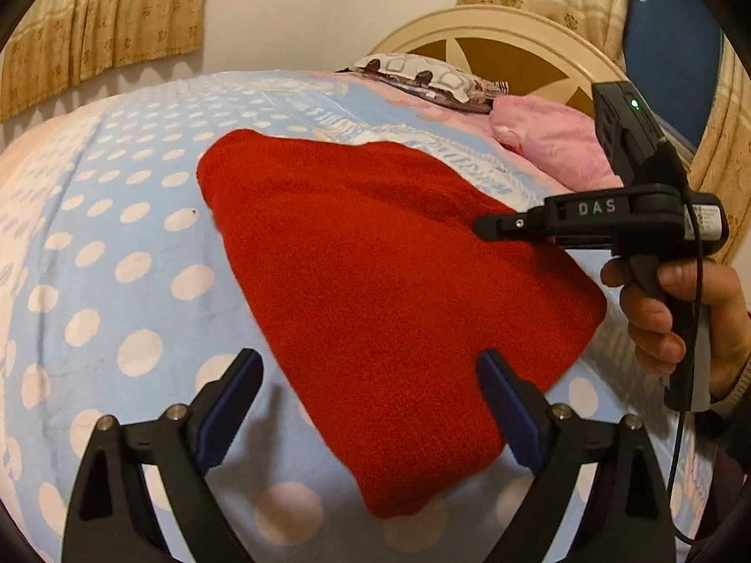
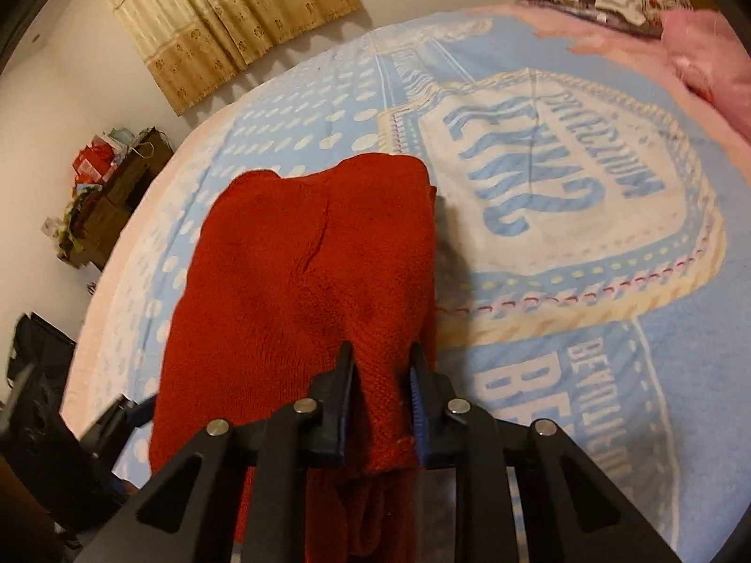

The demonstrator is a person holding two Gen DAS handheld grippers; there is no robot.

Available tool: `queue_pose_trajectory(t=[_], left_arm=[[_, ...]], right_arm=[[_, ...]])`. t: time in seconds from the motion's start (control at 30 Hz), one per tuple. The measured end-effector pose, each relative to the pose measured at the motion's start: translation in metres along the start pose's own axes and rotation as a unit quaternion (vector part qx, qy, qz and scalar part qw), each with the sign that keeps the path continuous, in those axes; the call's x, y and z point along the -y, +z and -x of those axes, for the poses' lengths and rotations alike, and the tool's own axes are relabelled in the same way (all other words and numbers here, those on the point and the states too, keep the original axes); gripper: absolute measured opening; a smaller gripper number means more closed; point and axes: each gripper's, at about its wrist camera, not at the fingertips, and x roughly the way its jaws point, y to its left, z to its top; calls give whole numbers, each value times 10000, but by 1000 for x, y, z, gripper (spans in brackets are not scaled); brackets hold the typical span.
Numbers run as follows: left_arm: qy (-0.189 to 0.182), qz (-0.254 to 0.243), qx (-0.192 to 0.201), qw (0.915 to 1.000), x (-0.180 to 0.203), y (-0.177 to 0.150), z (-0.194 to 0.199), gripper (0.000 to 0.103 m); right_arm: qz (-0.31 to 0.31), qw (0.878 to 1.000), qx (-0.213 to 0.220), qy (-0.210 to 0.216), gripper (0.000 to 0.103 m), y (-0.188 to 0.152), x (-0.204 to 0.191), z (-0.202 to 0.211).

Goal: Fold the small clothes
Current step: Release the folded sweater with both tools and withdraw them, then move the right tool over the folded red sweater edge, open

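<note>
A red knitted garment (image 1: 375, 281) lies folded on the bed's blue dotted sheet (image 1: 117, 258). My left gripper (image 1: 371, 375) is open and empty, its jaws wide apart over the garment's near edge. My right gripper (image 2: 381, 366) is shut on a bunched edge of the red garment (image 2: 305, 272) and lifts it slightly. In the left wrist view the right gripper (image 1: 483, 227) comes in from the right side, held by a hand (image 1: 666, 309), with its tip at the garment's right edge.
A pink pillow (image 1: 554, 140) and a patterned pillow (image 1: 422, 77) lie by the cream headboard (image 1: 507, 42). Curtains (image 2: 225, 14) hang behind. A cluttered dark cabinet (image 2: 112, 187) stands left of the bed. A printed logo panel (image 2: 563, 187) covers the sheet's middle.
</note>
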Motion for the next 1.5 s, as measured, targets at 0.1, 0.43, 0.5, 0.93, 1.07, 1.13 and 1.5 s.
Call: queue_pose_trajectory(t=[0.1, 0.43, 0.5, 0.93, 1.07, 1.13, 1.5], left_arm=[[48, 81, 27, 10000, -1, -2, 1, 98], [123, 70, 51, 9999, 2, -2, 4, 100], [116, 79, 17, 9999, 0, -2, 5, 100], [-33, 487, 27, 9988, -19, -8, 13, 103], [6, 483, -58, 9988, -19, -8, 8, 103], [-15, 496, -116, 9987, -20, -8, 5, 103], [-58, 522, -244, 9983, -19, -11, 1, 103]], right_arm=[[100, 9996, 97, -249, 59, 6, -5, 11], [1305, 9912, 135, 185, 60, 22, -72, 14], [1268, 9909, -415, -154, 60, 18, -70, -19], [2626, 9630, -198, -577, 60, -5, -134, -17], [2265, 9716, -441, -522, 60, -9, -117, -43], [2279, 9720, -371, -432, 60, -10, -111, -41], [2016, 9783, 91, -480, 61, -33, -83, 12]])
